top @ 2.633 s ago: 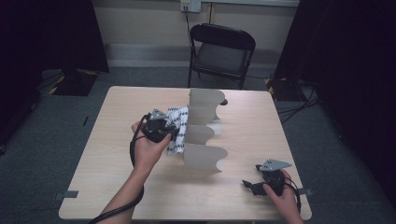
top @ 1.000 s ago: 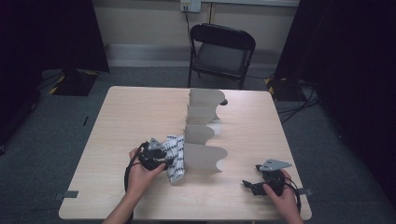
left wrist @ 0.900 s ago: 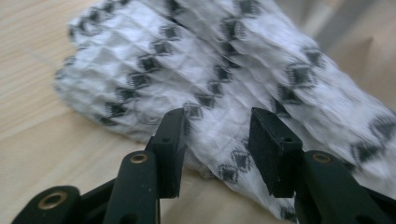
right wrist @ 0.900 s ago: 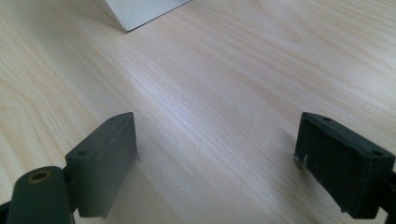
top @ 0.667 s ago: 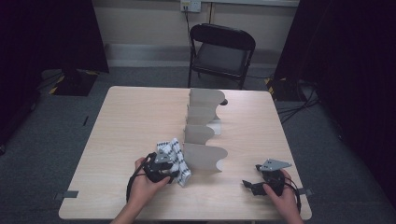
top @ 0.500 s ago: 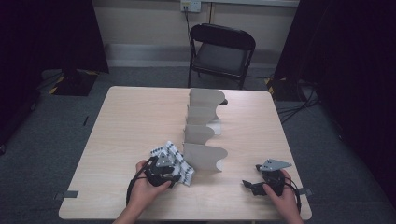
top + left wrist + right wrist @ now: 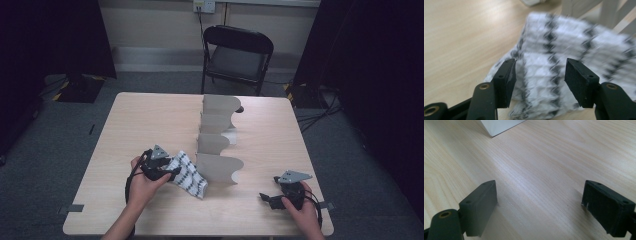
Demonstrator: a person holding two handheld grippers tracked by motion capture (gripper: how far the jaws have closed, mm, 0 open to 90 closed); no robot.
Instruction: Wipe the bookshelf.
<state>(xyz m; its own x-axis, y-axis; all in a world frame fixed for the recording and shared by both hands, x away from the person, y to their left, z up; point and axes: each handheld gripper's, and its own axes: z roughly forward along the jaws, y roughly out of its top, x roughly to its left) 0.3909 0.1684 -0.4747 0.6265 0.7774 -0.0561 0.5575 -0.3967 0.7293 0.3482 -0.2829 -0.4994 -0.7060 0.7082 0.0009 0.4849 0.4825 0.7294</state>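
A light wooden table (image 7: 150,120) stands on grey carpet. On it stands a row of upright grey dividers (image 7: 216,145) down the middle, and a white cloth with black checks (image 7: 189,175) lies just beside the nearest divider.

The black two-jaw left gripper (image 7: 172,172) is hovering low, its jaws having just been opening. The black right gripper (image 7: 265,197) is resting low, jaws spread wide.

Left gripper (image 7: 172,172) at checked cloth (image 7: 189,175) beside folded divider (image 7: 217,167); right gripper (image 7: 267,199) apart.
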